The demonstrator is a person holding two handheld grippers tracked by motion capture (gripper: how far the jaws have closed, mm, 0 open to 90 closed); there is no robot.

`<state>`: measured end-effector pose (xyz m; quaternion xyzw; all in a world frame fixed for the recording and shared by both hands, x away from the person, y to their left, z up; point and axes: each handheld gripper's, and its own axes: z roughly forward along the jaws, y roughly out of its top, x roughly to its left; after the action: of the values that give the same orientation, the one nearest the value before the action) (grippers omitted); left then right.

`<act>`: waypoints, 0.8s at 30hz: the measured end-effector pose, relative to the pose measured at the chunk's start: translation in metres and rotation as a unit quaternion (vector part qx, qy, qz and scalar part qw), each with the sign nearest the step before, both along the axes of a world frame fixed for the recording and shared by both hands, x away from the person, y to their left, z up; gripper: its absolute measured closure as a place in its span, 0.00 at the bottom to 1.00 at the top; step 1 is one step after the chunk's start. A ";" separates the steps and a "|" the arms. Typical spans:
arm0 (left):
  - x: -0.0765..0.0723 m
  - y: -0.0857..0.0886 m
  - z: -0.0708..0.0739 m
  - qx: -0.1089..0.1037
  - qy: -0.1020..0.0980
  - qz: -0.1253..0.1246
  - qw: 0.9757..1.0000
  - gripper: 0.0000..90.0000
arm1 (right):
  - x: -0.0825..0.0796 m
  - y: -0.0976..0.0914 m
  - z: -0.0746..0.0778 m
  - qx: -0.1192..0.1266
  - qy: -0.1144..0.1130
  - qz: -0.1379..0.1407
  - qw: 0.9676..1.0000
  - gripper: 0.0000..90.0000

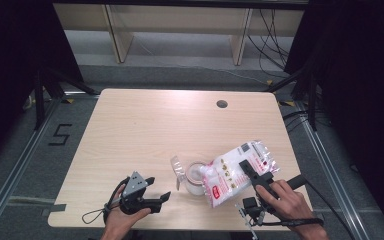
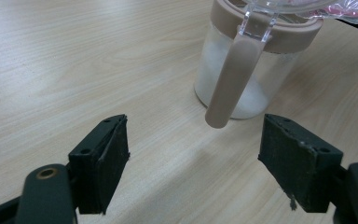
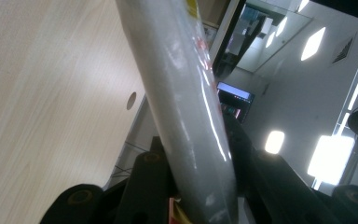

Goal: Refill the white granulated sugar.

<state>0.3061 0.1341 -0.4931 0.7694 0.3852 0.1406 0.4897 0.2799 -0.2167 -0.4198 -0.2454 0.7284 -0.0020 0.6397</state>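
White powder pours: our right tongs [image 1: 250, 171] clamp the bag [image 1: 232, 172] over the jar [image 1: 196, 178]; left tongs [image 1: 156, 192] gape idle; next, tilt steeper.

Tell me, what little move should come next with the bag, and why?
Probably tip the bag a bit more over the jar. The right gripper is clamped on the bag, whose lower end sits at the jar's open mouth. The jar's lid is flipped back, and the jar holds only a little white stuff. The left gripper waits open nearby.
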 end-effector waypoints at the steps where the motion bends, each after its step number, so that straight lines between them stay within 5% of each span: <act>1: 0.000 0.000 0.000 0.000 0.000 0.000 1.000 0.26 | 0.000 0.000 0.001 -0.002 0.004 0.001 1.000 0.84; 6: 0.000 -0.001 0.000 -0.003 0.000 0.001 1.000 0.26 | 0.001 -0.003 -0.001 0.011 0.006 0.004 1.000 0.84; 24: 0.000 0.000 0.000 0.002 -0.001 0.001 1.000 0.26 | -0.001 -0.001 0.005 -0.004 -0.008 0.013 1.000 0.84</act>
<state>0.3057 0.1338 -0.4930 0.7700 0.3854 0.1429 0.4880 0.2789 -0.2174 -0.4147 -0.2569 0.7201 0.0014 0.6446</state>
